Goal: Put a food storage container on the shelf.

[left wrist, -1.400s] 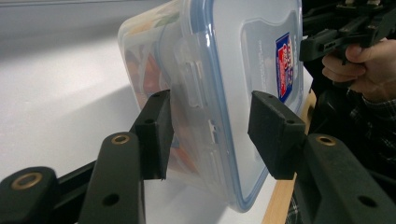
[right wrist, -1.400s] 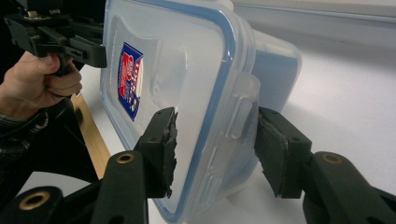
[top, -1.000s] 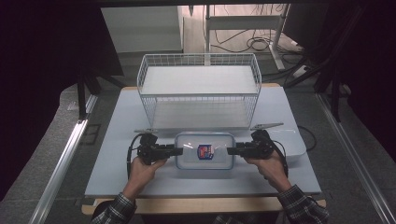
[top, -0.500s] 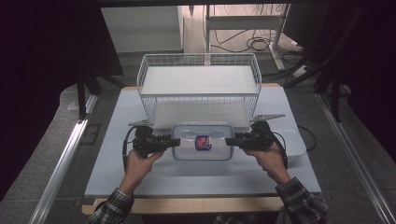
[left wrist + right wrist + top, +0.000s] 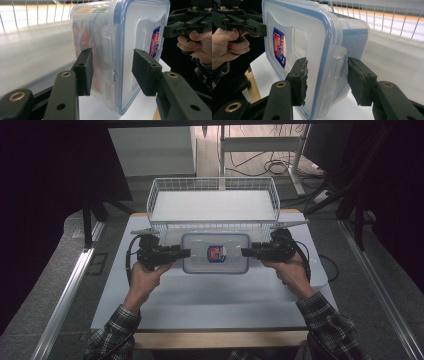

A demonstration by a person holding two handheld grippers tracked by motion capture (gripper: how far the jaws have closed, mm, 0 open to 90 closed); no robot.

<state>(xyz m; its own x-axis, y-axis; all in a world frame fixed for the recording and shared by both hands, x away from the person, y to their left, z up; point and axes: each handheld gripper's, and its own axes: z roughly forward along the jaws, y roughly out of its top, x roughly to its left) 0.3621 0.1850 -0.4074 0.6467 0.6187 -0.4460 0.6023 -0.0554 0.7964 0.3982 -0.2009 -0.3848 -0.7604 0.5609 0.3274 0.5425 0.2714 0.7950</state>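
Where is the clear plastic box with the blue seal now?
In the high view the plastic box sits mid-table, held between the left gripper and right gripper, just in front of the white wire basket.

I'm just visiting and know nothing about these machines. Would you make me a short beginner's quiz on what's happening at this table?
1. True or false: each tongs grips one short end of the clear lidded box.
2. What stands just behind the box? A) a white wire basket B) a red bucket C) a stack of plates
3. Fill in: the sticker on the lid is red and ____.

Key
1. True: the left tongs and right tongs clamp opposite ends.
2. A, the white wire basket.
3. Blue: see the sticker.
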